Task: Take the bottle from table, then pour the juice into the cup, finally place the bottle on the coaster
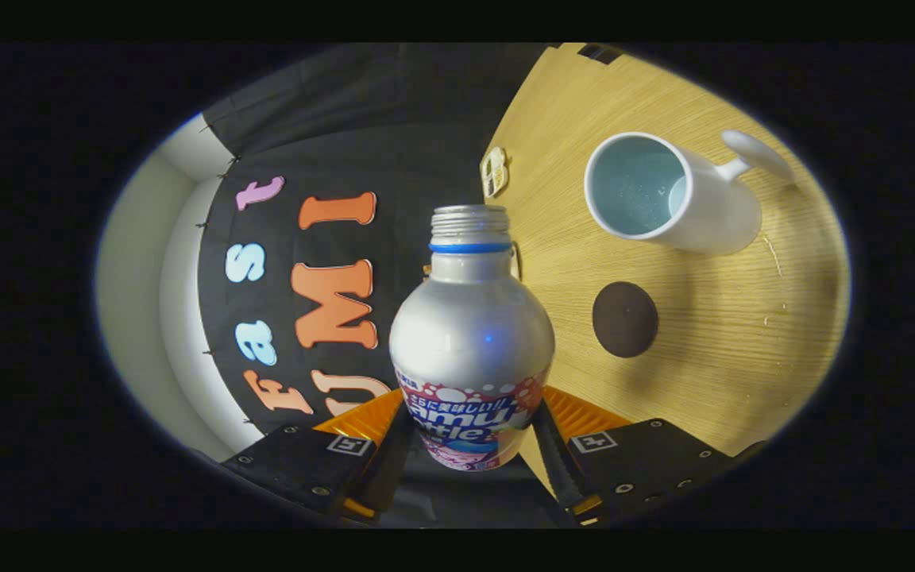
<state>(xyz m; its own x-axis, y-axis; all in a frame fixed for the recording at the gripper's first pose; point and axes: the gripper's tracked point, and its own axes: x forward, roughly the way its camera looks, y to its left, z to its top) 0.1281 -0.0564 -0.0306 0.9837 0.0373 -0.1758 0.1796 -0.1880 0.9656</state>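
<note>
Bottle (pixel 471 342) at centre frame, clamped low on its label between both fingers of the gripper (pixel 469 445), closed snugly on it; cap off, threaded neck open. Lifted and rolled sideways, to judge by the table (pixel 712 373) standing on edge across the right half. Right of the bottle, dark round coaster (pixel 624 318) at mid frame; cup (pixel 668 195) at upper right, well apart from the mouth. Risk: juice spilling short of the cup if tipped further before closing in. Low grip, smooth metal: possible slip or swing while pouring.
</note>
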